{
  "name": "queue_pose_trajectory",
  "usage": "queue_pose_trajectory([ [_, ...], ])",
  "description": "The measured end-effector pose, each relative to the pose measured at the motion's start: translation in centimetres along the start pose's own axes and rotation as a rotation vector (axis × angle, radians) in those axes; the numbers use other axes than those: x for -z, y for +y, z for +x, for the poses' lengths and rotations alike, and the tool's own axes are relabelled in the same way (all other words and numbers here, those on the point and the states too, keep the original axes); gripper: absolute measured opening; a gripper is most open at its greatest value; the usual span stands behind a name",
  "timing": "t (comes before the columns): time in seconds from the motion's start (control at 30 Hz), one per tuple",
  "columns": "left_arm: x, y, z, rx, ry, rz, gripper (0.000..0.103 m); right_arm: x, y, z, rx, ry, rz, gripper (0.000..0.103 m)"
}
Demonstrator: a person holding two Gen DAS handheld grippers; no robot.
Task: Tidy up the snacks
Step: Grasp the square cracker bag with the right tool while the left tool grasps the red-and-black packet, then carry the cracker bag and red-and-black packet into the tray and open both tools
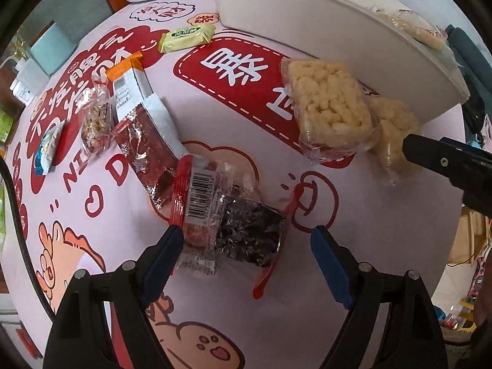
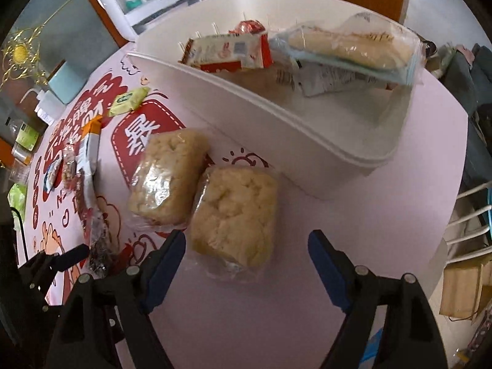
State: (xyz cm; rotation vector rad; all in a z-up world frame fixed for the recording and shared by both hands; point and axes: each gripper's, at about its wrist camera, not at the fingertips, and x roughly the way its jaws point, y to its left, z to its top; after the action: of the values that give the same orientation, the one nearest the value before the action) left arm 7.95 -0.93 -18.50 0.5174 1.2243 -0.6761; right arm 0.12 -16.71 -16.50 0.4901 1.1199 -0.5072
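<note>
Left gripper [image 1: 243, 236] jaws wide, straddling barcode snack [image 1: 227, 215] on table [image 1: 215, 117], not clamped. Right gripper [image 2: 246, 246] jaws wide over right-hand rice cake [image 2: 236, 215], second cake [image 2: 167, 178] beside it. White bin [image 2: 276, 129] behind holds packets.

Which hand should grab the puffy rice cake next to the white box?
Right. The right gripper has open jaws straddling that rice cake beside the white bin; the left gripper straddles the dark snack packet.

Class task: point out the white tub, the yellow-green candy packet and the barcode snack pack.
white tub [image 2: 276, 141], right wrist view, outer side wall.
yellow-green candy packet [image 1: 186, 36], left wrist view, wrapper middle.
barcode snack pack [image 1: 200, 196], left wrist view, barcode label.
</note>
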Motion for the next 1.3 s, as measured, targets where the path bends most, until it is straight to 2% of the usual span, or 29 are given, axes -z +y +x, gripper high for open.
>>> queue_pose_trajectory([
  [0.17, -0.1, 0.2, 0.4, 0.012, -0.005, -0.014, 0.068, -0.2, 0.3, 1.0, 0.009, 0.007, -0.001, 0.081],
  [0.2, -0.1, 0.3, 0.3, 0.012, -0.01, -0.019, 0.066, -0.1, 0.5, 1.1, 0.015, 0.007, -0.009, 0.08],
  [0.3, -0.2, 0.4, 0.2, 0.016, -0.02, -0.024, 0.055, 0.1, 1.1, 1.2, -0.023, 0.008, -0.028, 0.061],
  [0.33, -0.1, 0.3, 0.1, 0.016, -0.024, -0.017, 0.049, 0.2, 1.3, 1.2, -0.027, 0.007, -0.034, 0.061],
  [0.43, 0.0, 0.0, 0.0, -0.001, -0.031, -0.009, 0.045, 0.4, 1.5, 1.1, -0.023, 0.003, -0.045, 0.061],
  [0.67, 0.5, -0.1, -1.0, 0.001, -0.039, -0.037, 0.043, 1.3, 1.5, -0.5, -0.079, 0.001, -0.065, 0.059],
  [0.93, 0.4, -0.2, -5.1, 0.02, -0.102, -0.065, 0.043, 2.2, 2.0, -4.8, -0.125, -0.057, -0.109, 0.059],
  [1.07, 0.3, -0.7, -8.3, 0.041, -0.151, -0.064, 0.043, 2.3, 2.7, -7.8, -0.135, -0.103, -0.144, 0.059],
  [1.3, -0.7, -1.8, -14.8, 0.072, -0.299, -0.067, 0.043, 1.3, 3.4, -13.4, -0.124, -0.231, -0.229, 0.059],
])
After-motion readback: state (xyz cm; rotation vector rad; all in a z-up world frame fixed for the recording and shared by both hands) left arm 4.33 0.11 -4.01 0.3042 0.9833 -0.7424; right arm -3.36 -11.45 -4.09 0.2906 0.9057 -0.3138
